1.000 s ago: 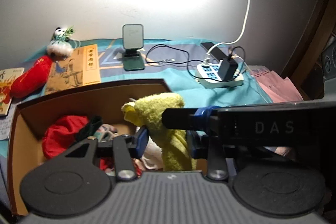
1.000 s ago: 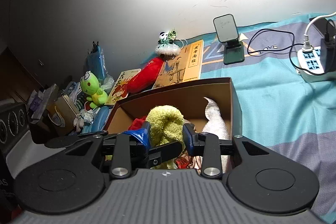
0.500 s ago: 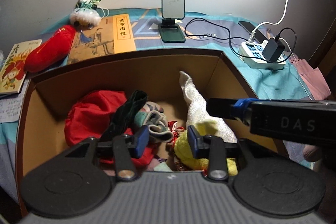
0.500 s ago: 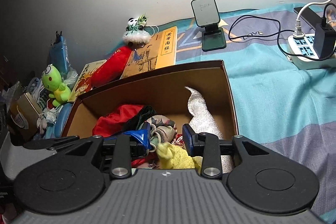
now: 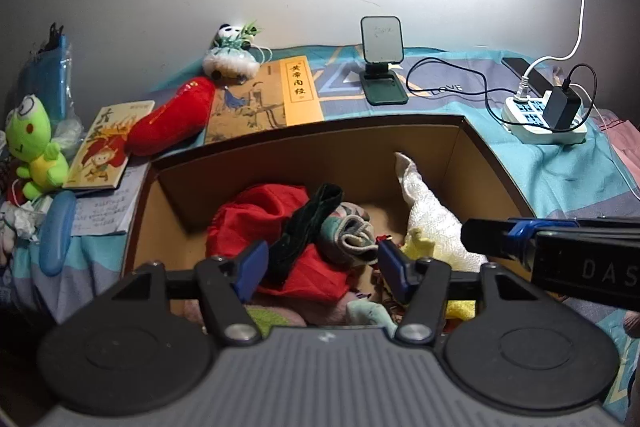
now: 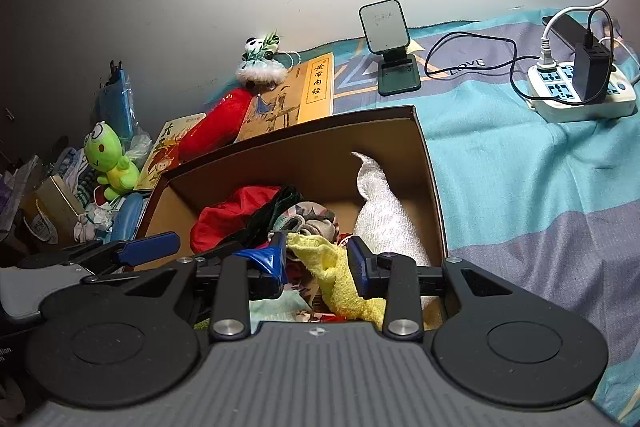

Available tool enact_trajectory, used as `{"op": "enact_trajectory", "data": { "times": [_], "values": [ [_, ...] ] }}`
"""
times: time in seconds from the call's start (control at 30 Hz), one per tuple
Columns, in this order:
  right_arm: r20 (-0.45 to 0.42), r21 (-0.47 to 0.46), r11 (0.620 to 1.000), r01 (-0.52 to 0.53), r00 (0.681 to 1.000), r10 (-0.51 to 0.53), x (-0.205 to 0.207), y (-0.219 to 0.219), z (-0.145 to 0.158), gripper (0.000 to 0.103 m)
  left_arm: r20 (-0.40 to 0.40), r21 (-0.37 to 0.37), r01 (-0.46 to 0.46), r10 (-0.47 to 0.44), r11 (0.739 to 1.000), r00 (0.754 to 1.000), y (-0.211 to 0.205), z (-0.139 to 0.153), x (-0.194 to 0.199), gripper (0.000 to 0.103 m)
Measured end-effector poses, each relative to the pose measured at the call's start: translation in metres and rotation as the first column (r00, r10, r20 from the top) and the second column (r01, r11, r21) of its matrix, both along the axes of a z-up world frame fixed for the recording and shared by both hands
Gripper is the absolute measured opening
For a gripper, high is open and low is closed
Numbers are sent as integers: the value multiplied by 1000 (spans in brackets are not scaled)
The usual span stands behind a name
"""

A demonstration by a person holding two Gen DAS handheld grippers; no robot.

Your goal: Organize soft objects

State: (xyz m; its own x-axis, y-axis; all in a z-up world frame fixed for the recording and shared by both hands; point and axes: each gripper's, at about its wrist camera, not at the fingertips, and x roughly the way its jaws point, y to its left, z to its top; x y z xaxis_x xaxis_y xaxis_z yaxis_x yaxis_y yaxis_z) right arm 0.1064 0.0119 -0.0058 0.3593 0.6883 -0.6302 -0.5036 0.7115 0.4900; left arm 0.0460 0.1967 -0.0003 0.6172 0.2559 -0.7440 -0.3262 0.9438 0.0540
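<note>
An open cardboard box (image 5: 320, 125) (image 6: 300, 131) on the bed holds a red cloth (image 5: 256, 215), a dark green strip, grey socks and a white towel (image 5: 428, 207) (image 6: 384, 211). A yellow towel (image 6: 332, 267) lies low in the box, and my right gripper (image 6: 318, 263) is shut on it. My left gripper (image 5: 322, 267) hovers over the red cloth and socks. Its jaws are opening and grip nothing. The yellow towel (image 5: 424, 247) now sits just right of its right pad. One right finger (image 5: 492, 239) reaches in from the right.
A red plush (image 5: 172, 119), a panda plush (image 5: 232, 55) and two books lie behind the box. A green frog plush (image 5: 30, 143) sits in clutter at the left. A phone stand (image 5: 382, 67) and a power strip (image 5: 544, 115) with cables are at the back right.
Both grippers came down and tilted over the box, bringing the yellow towel from above the rim down inside. The left jaws spread and let go of the towel; the right keeps hold.
</note>
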Motion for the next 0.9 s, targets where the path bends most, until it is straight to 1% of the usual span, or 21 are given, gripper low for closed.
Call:
{"op": "enact_trajectory", "data": {
  "times": [0.1, 0.2, 0.43, 0.7, 0.9],
  "values": [
    [19, -5, 1000, -6, 1000, 6, -9, -4, 4, 18, -5, 45, -23, 23, 999, 1000, -9, 5, -9, 63],
    [26, -11, 1000, -9, 1000, 9, -16, -9, 6, 18, -10, 70, -47, 48, 996, 999, -17, 8, -18, 65],
    [59, -39, 999, -22, 998, 24, -34, -20, 7, 18, -38, 73, -100, 103, 992, 994, -29, 9, -37, 67],
    [39, -57, 998, -34, 999, 36, -47, -26, 1, 18, -80, 56, -143, 147, 988, 986, -35, 0, -56, 68],
    [26, -80, 996, -35, 999, 38, -58, -26, -4, 18, -117, 38, -151, 154, 988, 981, -37, -9, -67, 68]
  ]
}}
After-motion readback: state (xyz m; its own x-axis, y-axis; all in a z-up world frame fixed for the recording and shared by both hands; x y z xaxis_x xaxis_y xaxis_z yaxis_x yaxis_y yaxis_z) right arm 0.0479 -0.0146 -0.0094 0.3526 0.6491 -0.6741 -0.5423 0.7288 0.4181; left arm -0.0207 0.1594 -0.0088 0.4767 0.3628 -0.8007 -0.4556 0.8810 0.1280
